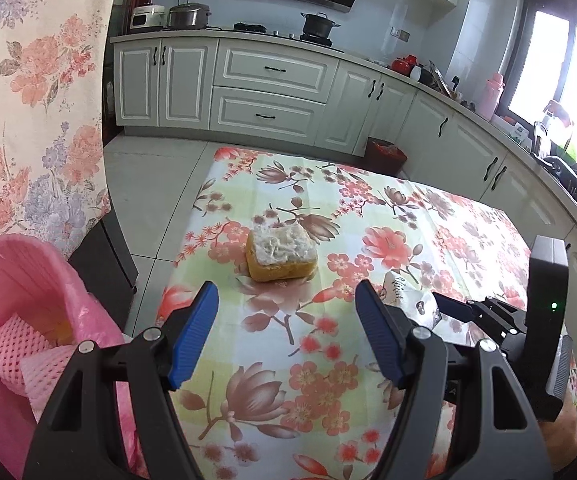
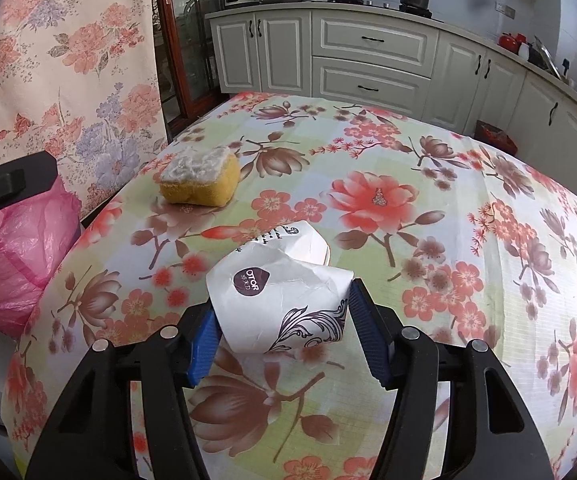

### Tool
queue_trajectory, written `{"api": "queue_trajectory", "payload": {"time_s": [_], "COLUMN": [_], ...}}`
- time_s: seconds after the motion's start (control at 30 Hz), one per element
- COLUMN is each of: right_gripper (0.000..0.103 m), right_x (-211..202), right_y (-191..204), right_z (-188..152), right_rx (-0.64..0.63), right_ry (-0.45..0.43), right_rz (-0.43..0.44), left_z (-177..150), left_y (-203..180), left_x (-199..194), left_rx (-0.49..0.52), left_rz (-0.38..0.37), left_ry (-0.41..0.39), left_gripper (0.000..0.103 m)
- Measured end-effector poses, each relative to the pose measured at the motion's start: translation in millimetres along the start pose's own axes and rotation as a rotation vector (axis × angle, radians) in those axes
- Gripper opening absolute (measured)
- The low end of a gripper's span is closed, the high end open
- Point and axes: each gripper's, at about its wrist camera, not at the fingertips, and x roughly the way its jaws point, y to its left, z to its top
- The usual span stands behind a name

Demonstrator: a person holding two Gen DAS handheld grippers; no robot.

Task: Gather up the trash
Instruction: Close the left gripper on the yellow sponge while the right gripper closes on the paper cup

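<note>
A yellow sponge (image 1: 281, 253) with a worn white top lies on the floral tablecloth (image 1: 388, 216); it also shows in the right wrist view (image 2: 200, 182). My left gripper (image 1: 286, 304) is open and empty, just short of the sponge. My right gripper (image 2: 280, 324) is shut on a crushed white paper cup (image 2: 284, 296) low over the table. The cup's edge (image 1: 402, 294) and the right gripper (image 1: 488, 312) show in the left wrist view. A bin lined with a pink bag (image 1: 20, 280) holds pink foam netting (image 1: 12, 354) at the table's left edge; the bag (image 2: 12, 264) shows in the right wrist view.
A floral curtain (image 1: 36, 100) hangs at the left. White kitchen cabinets (image 1: 272, 88) and a counter with pots run along the back and right. A small red bin (image 1: 386, 154) stands on the floor beyond the table's far edge.
</note>
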Motion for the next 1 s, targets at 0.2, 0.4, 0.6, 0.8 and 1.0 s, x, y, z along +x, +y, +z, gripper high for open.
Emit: {"api": "queue_trajectory", "payload": {"time_s": [0.2,0.4,0.6,0.8,1.0], "right_gripper": [0.057,0.057,0.057,0.057,0.057], "right_x": [-4.7,-7.5,-8.4,-4.8,-1.4], "right_y": [-24.7,-42.2,-53.3,-62.1,-66.8], "right_z": [1.4,2.1,2.9,4.6,3.6], "right_rx": [0.037,0.063,0.076,0.087,0.097], "right_ry": [-0.017,-0.027,-0.036,-0.033,-0.03], "right_rz": [-0.015,-0.016,-0.017,-0.02,-0.017], "left_z": [5.1,10.9,17.7,23.1,28.1], "left_y": [-12.9,-18.7,-13.7,-12.3,-15.4], "left_x": [30.9,60.9,88.4,107.2,122.2], "left_rx": [0.01,0.011,-0.014,-0.017,0.002], "left_rz": [-0.004,0.004,0.017,0.043,0.087], "left_ry": [0.032,0.072,0.107,0.131,0.151], "left_gripper": [0.068,0.068,0.067,0.067,0.067]}}
